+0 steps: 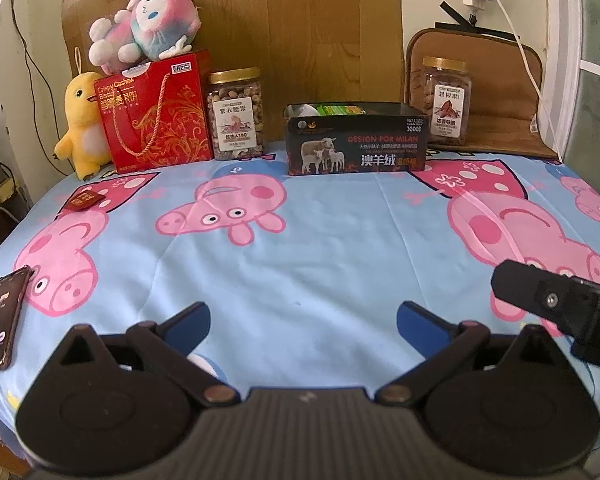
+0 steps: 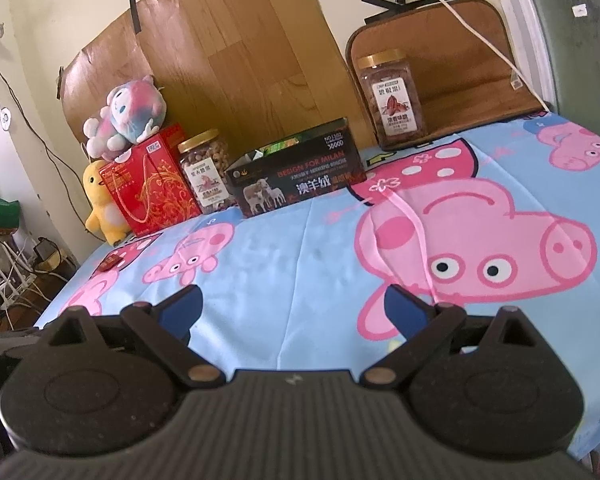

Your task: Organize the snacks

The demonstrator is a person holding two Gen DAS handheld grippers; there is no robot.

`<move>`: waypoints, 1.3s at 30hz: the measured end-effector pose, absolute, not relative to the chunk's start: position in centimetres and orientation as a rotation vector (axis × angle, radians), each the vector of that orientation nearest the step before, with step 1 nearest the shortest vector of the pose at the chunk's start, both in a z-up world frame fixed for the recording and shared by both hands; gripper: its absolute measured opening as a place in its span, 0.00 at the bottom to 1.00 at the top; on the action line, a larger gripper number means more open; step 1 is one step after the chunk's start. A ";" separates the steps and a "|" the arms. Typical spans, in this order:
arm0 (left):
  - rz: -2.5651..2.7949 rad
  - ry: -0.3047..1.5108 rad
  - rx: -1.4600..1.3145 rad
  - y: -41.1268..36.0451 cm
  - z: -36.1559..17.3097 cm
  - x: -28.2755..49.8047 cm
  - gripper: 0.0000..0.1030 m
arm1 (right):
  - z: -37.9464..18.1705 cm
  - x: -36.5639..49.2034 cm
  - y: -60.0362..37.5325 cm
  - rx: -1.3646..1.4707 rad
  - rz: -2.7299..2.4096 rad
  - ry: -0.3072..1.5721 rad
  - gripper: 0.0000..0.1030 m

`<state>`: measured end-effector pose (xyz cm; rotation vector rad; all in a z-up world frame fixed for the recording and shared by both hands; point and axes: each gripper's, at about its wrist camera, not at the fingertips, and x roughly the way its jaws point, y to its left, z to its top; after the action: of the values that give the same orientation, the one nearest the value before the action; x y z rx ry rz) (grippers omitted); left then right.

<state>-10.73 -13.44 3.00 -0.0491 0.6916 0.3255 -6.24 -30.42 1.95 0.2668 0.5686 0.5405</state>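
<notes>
Left wrist view, cloth: light blue tablecloth with pink cartoon pigs (image 1: 300,248) fills the middle of the frame, mostly bare.
Backboard: brown wood-grain board (image 1: 296,36) upright at top centre, behind the snacks.
Left gripper: black two-finger left gripper with blue pads (image 1: 302,322) at bottom centre, jaws spread wide, holding nothing, over bare cloth.
Right gripper: black right gripper (image 2: 292,307) at bottom centre of the right wrist view, jaws wide apart, holding nothing; its dark body also shows at the right edge of the left wrist view.
Gift box: red cashew biscuit gift box with cord handle (image 1: 156,114) upper left, upright at the back edge of the cloth.
Plush on box: pink-and-blue plush toy (image 1: 146,28) lying on top of the gift box.
Dark box: open black cardboard box with sheep picture (image 1: 354,144) upper centre, green packets visible inside.
Duck: yellow plush duck (image 1: 82,124) just left of the gift box, touching it.
Nut jar: clear plastic nut jar with gold lid (image 1: 236,114) between gift box and dark box, just beside the gift box.
Pecan jar: clear plastic pecan jar with gold lid (image 1: 446,100) upper right, standing on a brown mat.
Phone: black smartphone (image 1: 2,318) at left edge, screen lit, cable plugged in.
Red packet: small red snack packet (image 1: 85,200) lying flat on the cloth, left side, well apart from both grippers.
</notes>
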 end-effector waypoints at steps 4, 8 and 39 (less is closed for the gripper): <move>0.336 0.669 -0.041 -13.5 3.2 -11.0 1.00 | 2.2 -6.6 -30.4 0.255 0.539 0.552 0.96; 0.338 0.672 -0.033 -13.5 3.2 -11.0 1.00 | 2.0 -6.3 -30.4 0.258 0.539 0.564 0.96; 0.340 0.695 -0.038 -13.8 3.2 -10.7 1.00 | 2.3 -6.7 -31.5 0.277 0.520 0.536 0.96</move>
<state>-10.70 -13.82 3.21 -0.0379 0.6953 0.3399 -6.72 -31.53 2.29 0.2768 0.5362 0.5202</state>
